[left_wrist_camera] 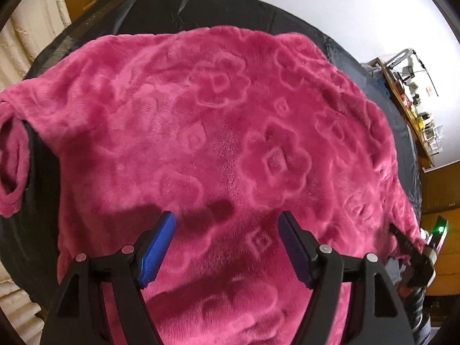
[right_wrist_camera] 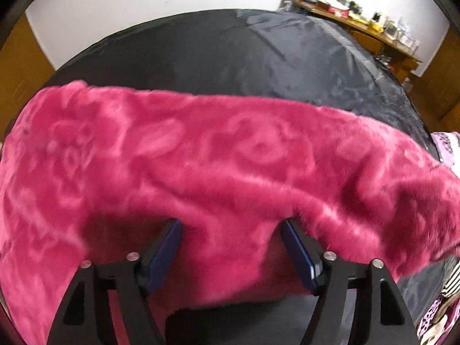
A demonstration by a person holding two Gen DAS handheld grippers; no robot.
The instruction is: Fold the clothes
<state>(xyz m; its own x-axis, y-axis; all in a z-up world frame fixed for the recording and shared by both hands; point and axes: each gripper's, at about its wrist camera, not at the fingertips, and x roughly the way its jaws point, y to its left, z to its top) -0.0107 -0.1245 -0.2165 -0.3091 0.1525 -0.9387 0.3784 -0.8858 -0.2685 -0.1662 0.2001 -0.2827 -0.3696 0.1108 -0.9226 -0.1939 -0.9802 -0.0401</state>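
Observation:
A bright pink fleece garment (left_wrist_camera: 218,120) with embossed flowers lies spread over the dark cloth-covered table (left_wrist_camera: 178,8). One sleeve (left_wrist_camera: 11,158) hangs off its left side. My left gripper (left_wrist_camera: 227,218) hovers just above the garment's near part, jaws wide apart, nothing between the blue pads (left_wrist_camera: 158,247). In the right wrist view a folded edge of the garment (right_wrist_camera: 201,158) bulges up between the fingers of my right gripper (right_wrist_camera: 231,225) and drapes over their tips. Its pads (right_wrist_camera: 164,253) stand wide and do not pinch the fleece. The right gripper's body (left_wrist_camera: 417,256) shows at the garment's right edge.
Bare dark table cover (right_wrist_camera: 258,57) stretches beyond the garment. Patterned clothes (right_wrist_camera: 442,302) lie at the right edge. A cluttered wooden desk (right_wrist_camera: 359,20) stands along the white wall, and a cream textured fabric (left_wrist_camera: 34,28) hangs at the left.

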